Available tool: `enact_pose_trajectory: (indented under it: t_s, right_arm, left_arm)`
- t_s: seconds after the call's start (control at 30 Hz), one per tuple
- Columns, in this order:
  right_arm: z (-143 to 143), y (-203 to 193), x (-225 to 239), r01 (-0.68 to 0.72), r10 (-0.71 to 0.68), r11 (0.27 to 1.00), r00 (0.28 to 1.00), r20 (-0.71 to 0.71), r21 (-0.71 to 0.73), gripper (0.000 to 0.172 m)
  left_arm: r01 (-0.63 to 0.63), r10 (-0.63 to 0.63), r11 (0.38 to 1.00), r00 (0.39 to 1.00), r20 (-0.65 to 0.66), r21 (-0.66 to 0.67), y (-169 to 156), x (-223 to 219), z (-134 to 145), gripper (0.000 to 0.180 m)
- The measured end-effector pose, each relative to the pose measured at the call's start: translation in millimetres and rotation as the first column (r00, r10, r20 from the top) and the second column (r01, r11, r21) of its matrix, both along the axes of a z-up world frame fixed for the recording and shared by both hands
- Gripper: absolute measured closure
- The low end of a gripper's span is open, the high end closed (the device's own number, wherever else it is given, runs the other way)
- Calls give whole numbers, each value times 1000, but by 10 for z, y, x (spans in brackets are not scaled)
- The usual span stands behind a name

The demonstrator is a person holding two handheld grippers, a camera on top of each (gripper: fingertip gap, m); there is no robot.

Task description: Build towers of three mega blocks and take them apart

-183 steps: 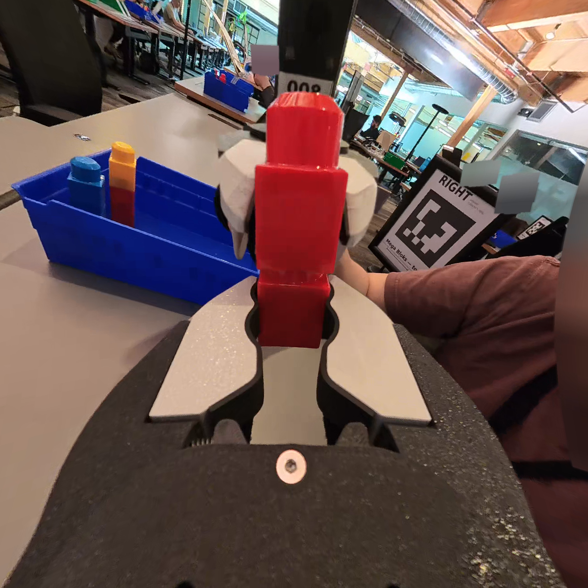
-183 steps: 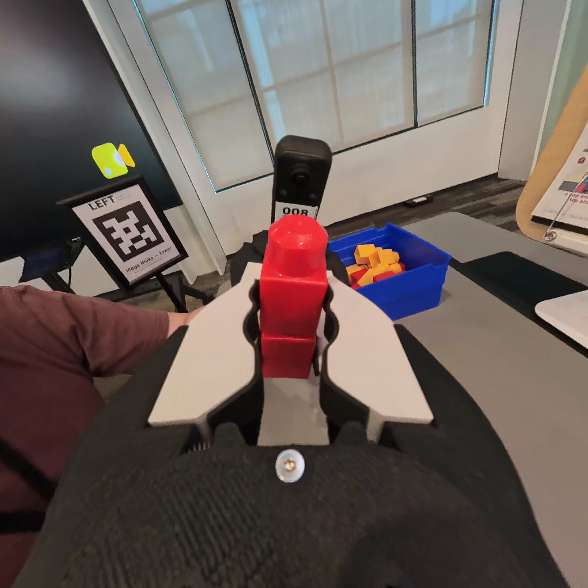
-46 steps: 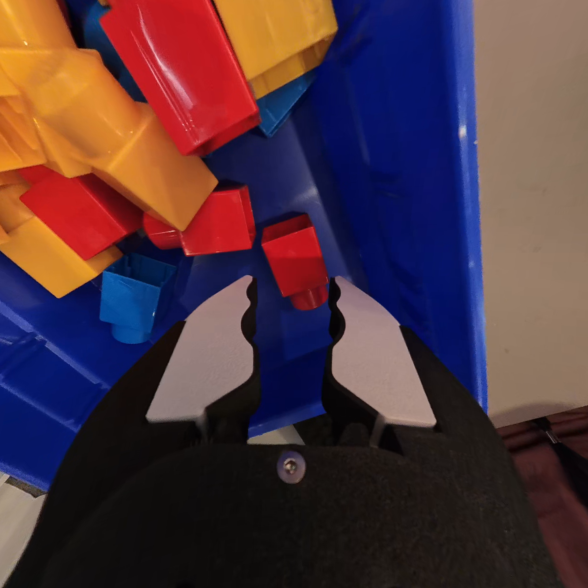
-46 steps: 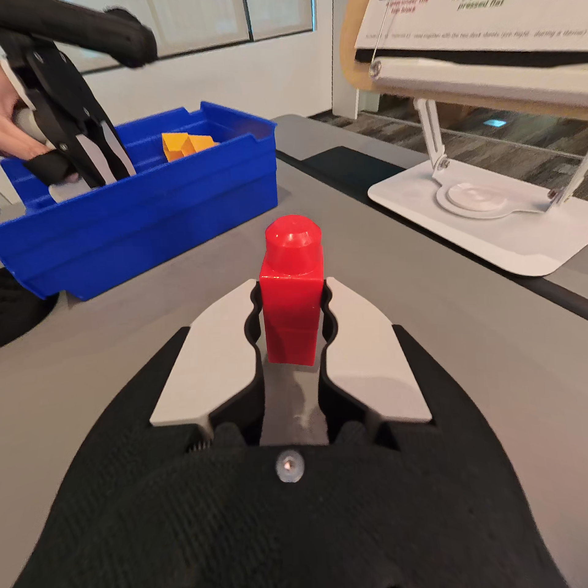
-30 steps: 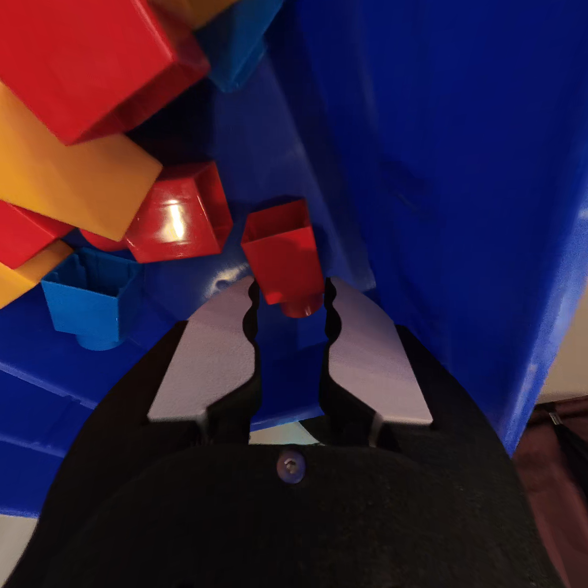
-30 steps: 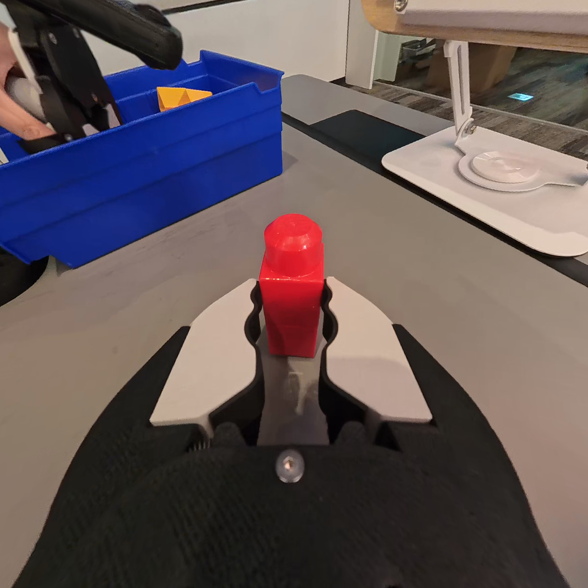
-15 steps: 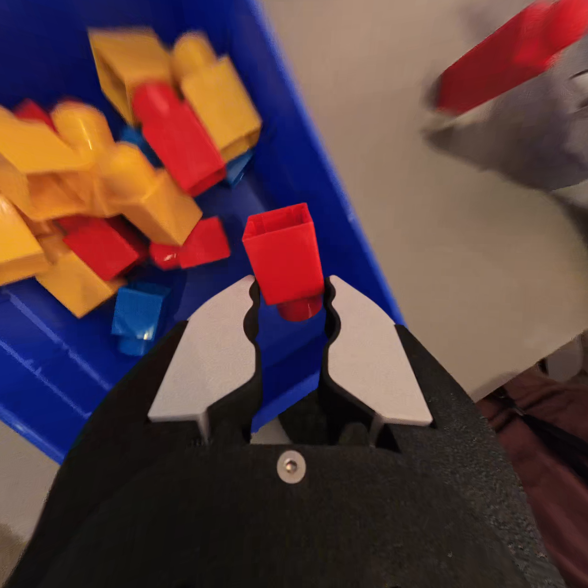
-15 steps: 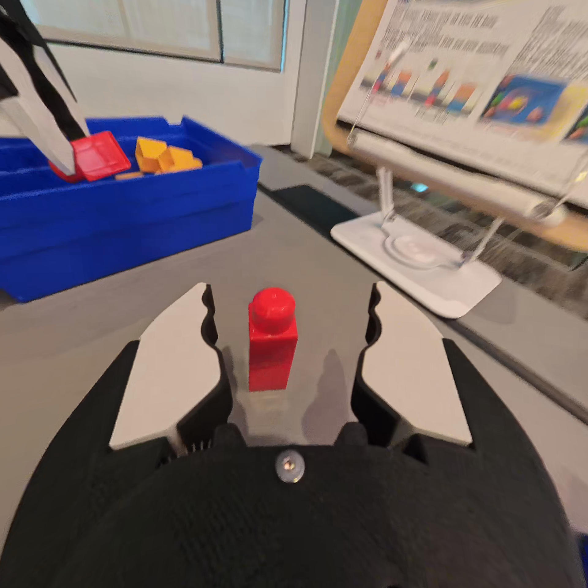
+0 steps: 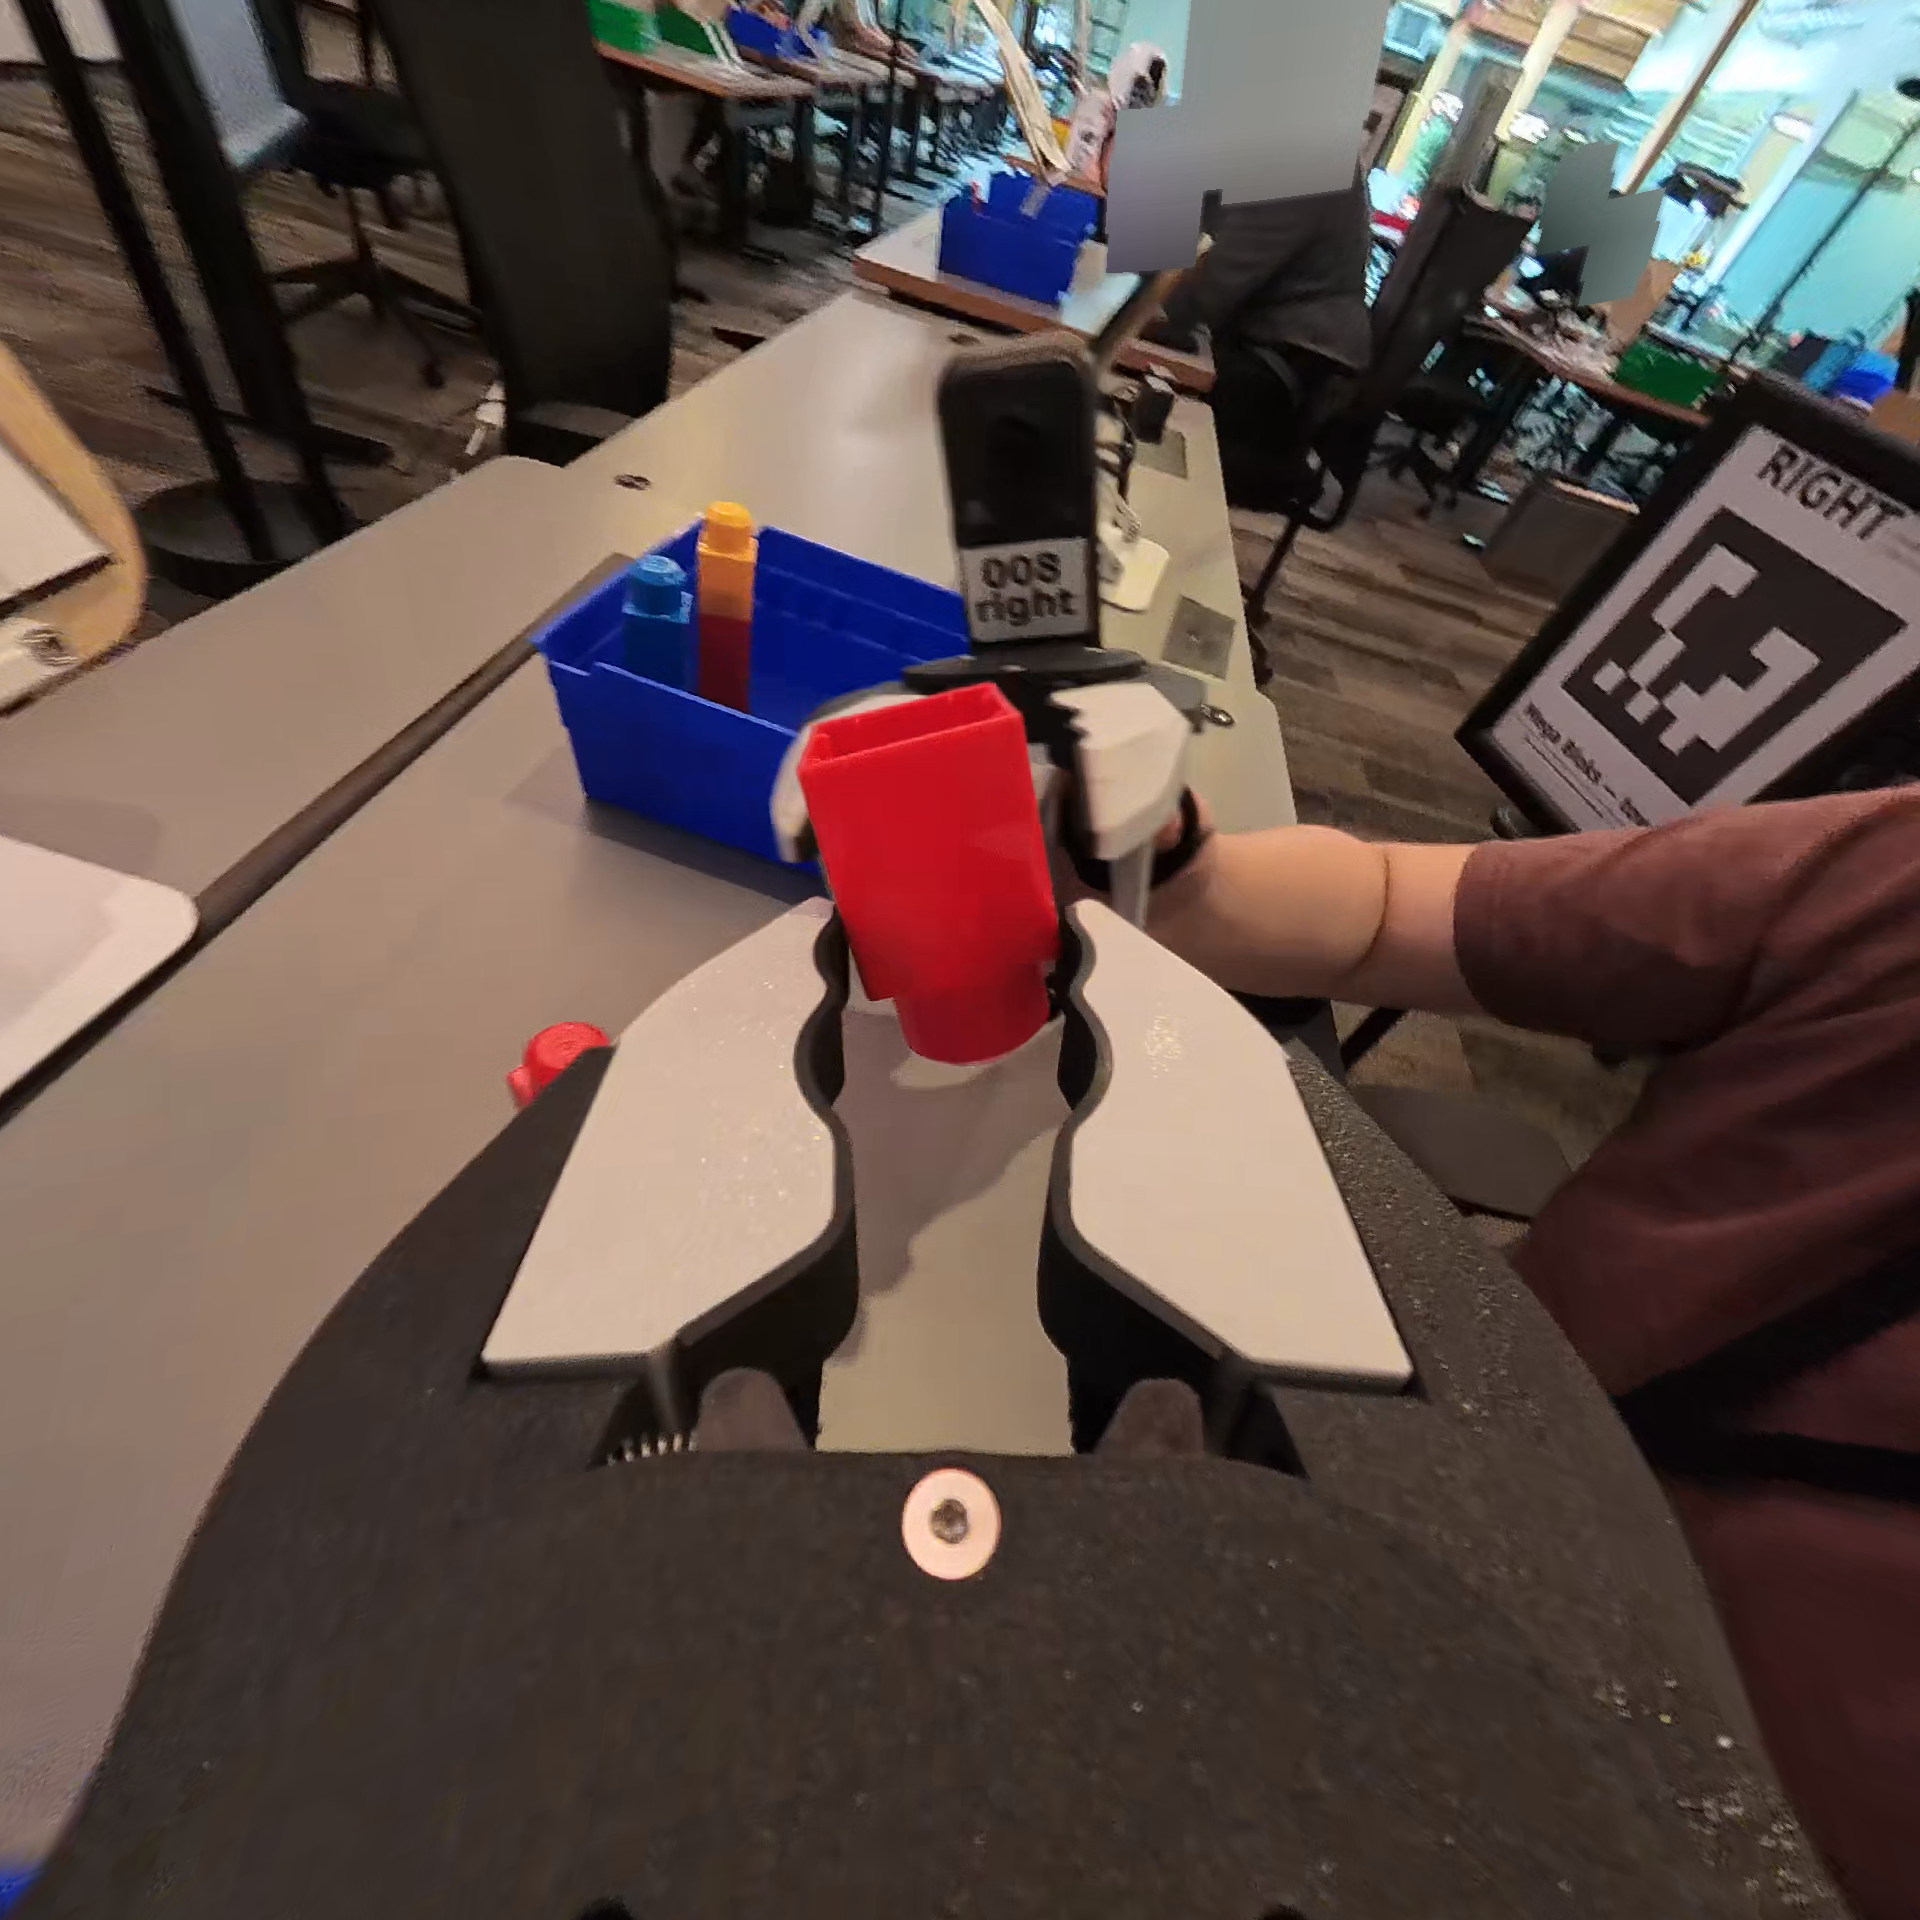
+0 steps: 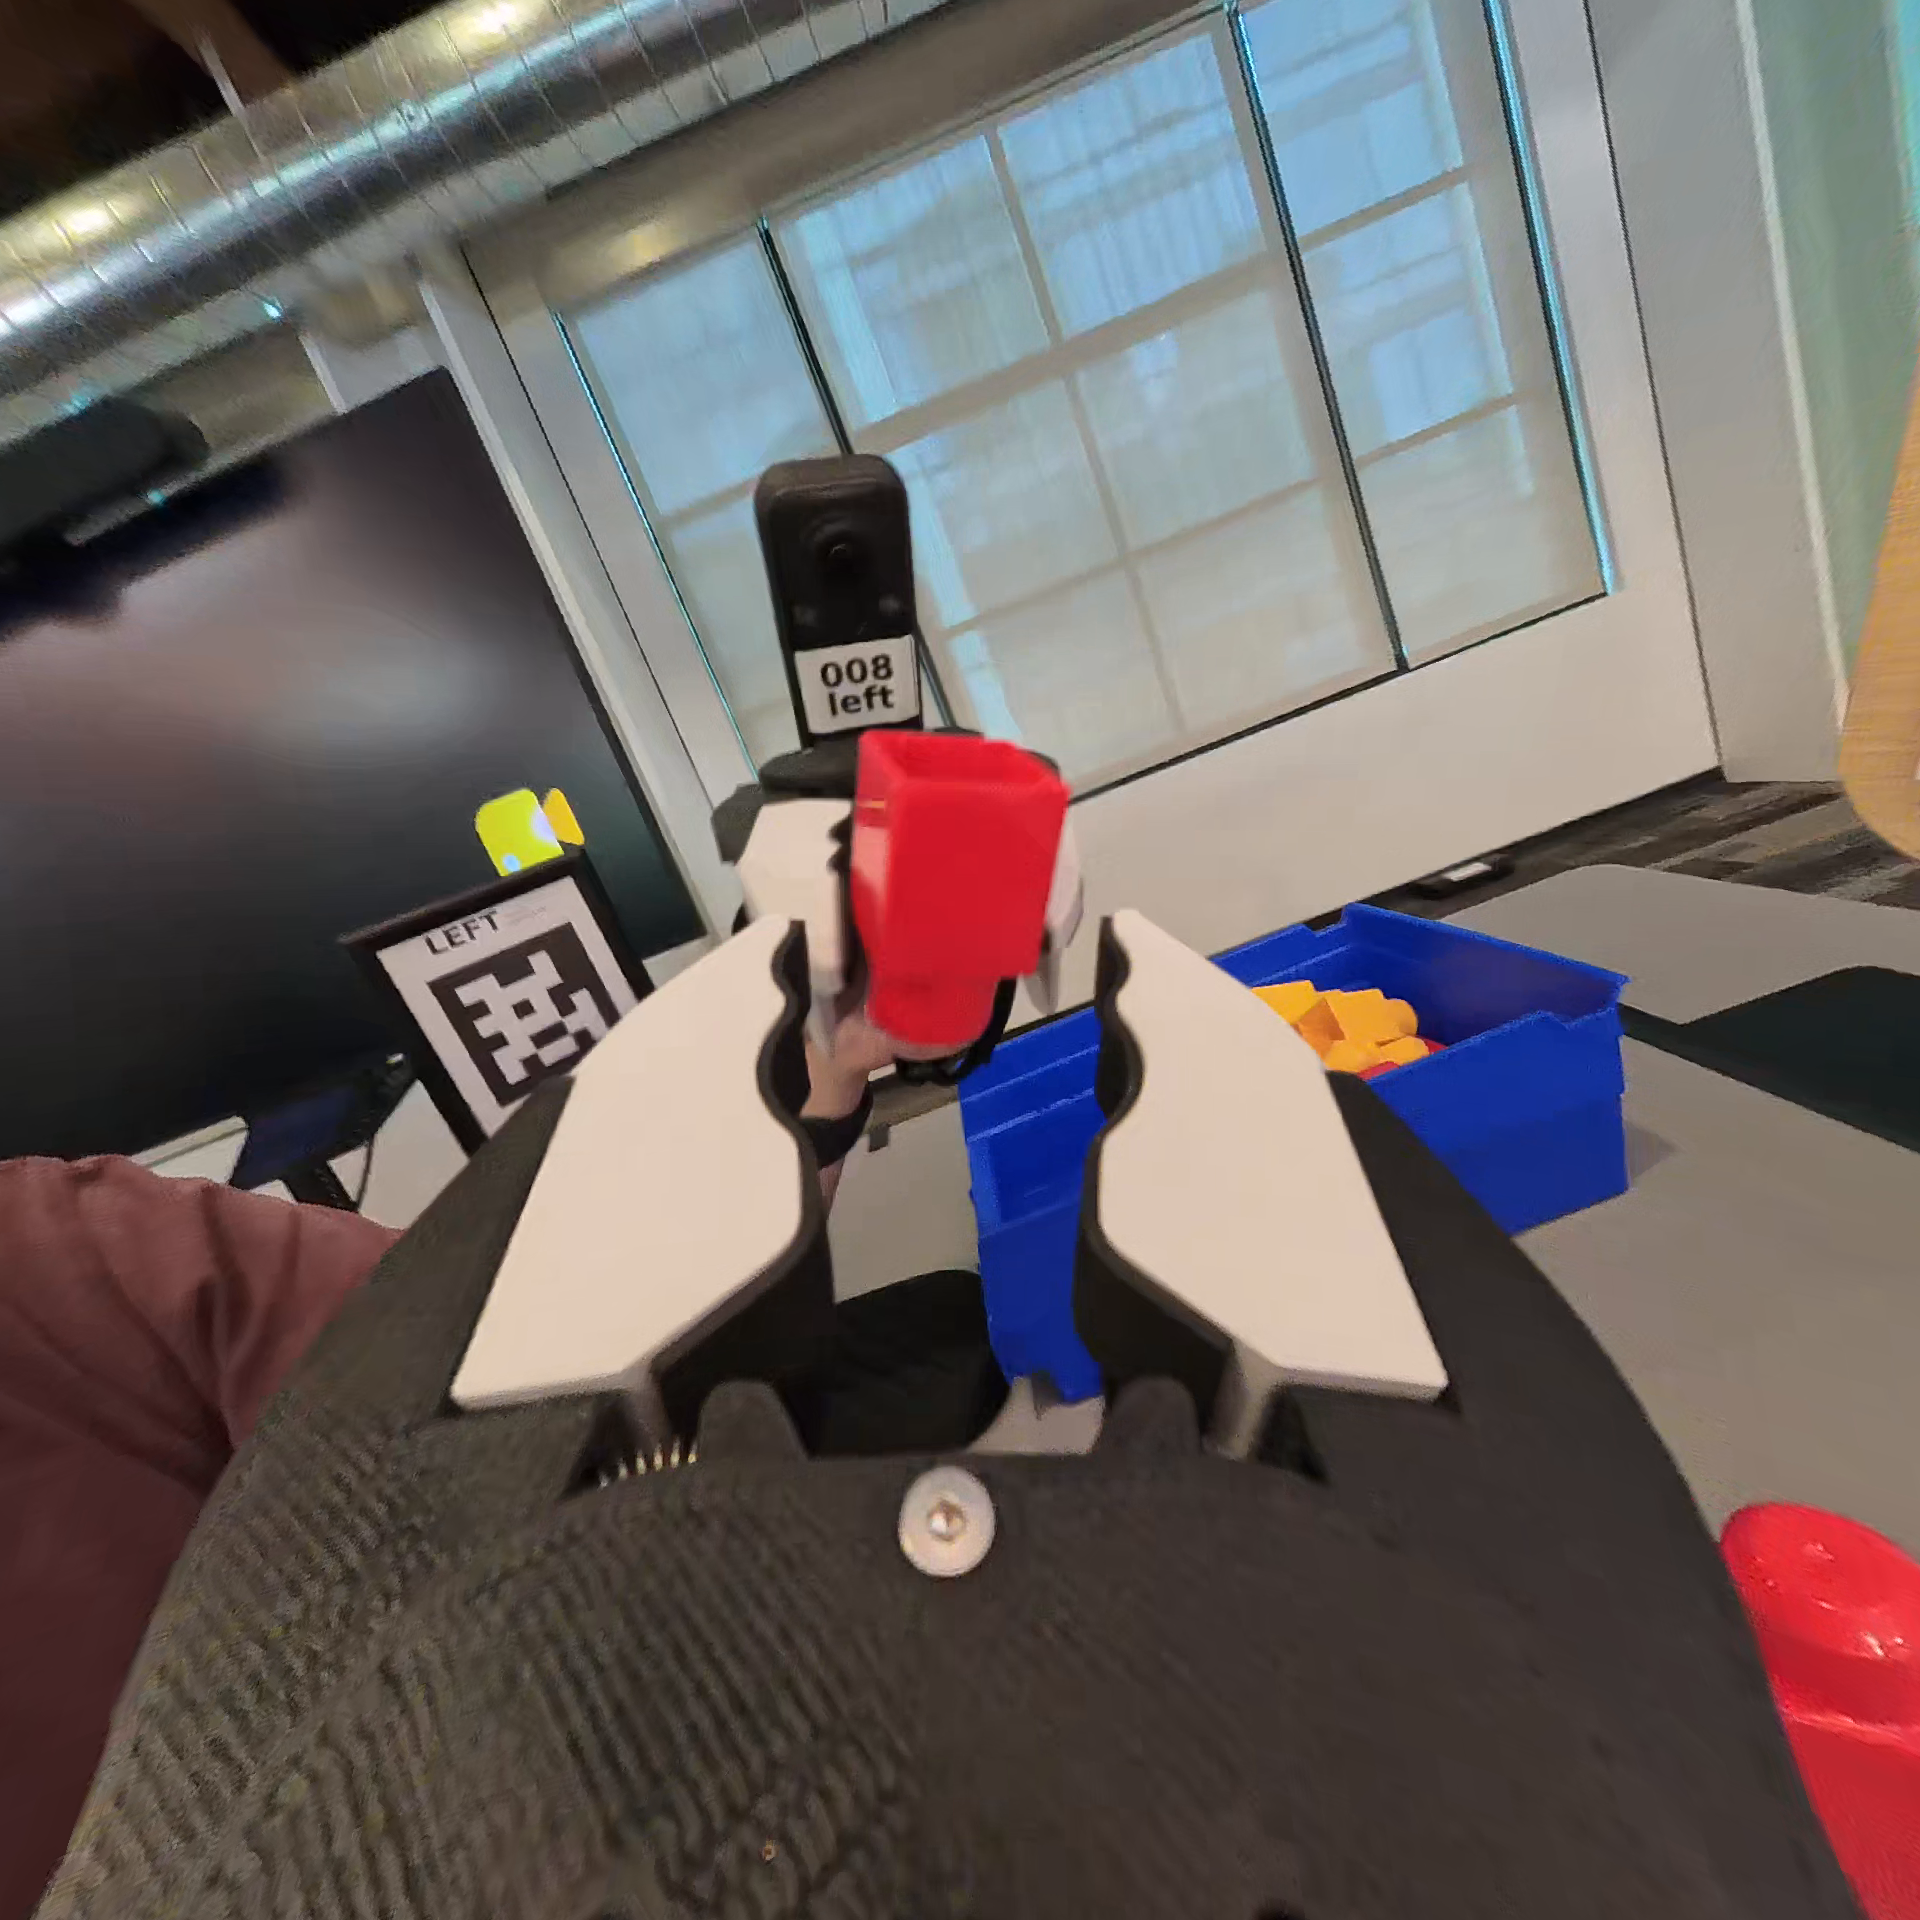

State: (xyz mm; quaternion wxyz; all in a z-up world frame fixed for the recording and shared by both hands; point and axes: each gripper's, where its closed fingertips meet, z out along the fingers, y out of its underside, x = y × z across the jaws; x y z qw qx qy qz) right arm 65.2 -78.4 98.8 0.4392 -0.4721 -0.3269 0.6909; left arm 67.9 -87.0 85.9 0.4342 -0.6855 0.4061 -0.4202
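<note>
Since half a second ago: left gripper (image 9: 951,961) has come up out of the supply bin (image 10: 1496,1049) with a red block (image 9: 930,852) and now holds it in the air, facing the right gripper (image 10: 945,966). Right gripper has let go of its two-block red stack (image 10: 1829,1662) and pulled back; the stack stands on the table (image 9: 312,1039), at 4 o'clock in the right wrist view, its stud just peeking out at 9 o'clock beside the left gripper body.

Left jaws: narrowed onto the block, pads pressing its lower sides. Block is upside down, hollow end up, stud toward the camera, slightly tilted.

Right jaws: partly open, nothing between them. The red block seen through the gap is farther off, in the left gripper.

Second bin (image 9: 665,727) at 11 o'clock in the left view has a blue tower (image 9: 655,618) and an orange-over-red one (image 9: 725,603) standing in it.

My read: this is the third block. It likely needs flipping or a handover before it can be pressed onto the stack.
</note>
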Motion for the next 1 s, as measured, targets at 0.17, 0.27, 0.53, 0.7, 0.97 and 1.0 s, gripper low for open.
enact_pose_trajectory:
  t_s: [0.17, 0.27, 0.53, 0.7, 0.97, 1.0]
  right_arm:
    - [-5, -44, 41, -69, 69, 997, 998, -3, 44, 136]
    - [-94, 5, 20, -36, 29, 997, 995, 92, 75, 136]
    - [-353, -89, 30, -50, -211, 859, 873, 441, 509, 136]
    - [-298, -185, 63, -55, -360, 691, 838, 409, 721, 136]
    - [-154, 17, 100, 106, -657, 341, 738, 156, 934, 136]
    - [-163, 28, 95, 106, -677, 300, 724, 133, 948, 136]
  left_arm:
    - [20, -19, 1000, 999, -46, 23, -17, 181, -110, 143]
    - [-9, 9, 1000, 995, -103, 1, 36, 138, -215, 143]
    - [-8, 37, 995, 956, -291, 102, -60, 59, -321, 105]
    - [-32, 41, 999, 968, -249, 40, -145, 100, -231, 104]
    - [-155, 148, 961, 988, -49, -230, -53, 168, -141, 109]
    - [-175, 171, 956, 985, -38, -235, -17, 181, -147, 108]
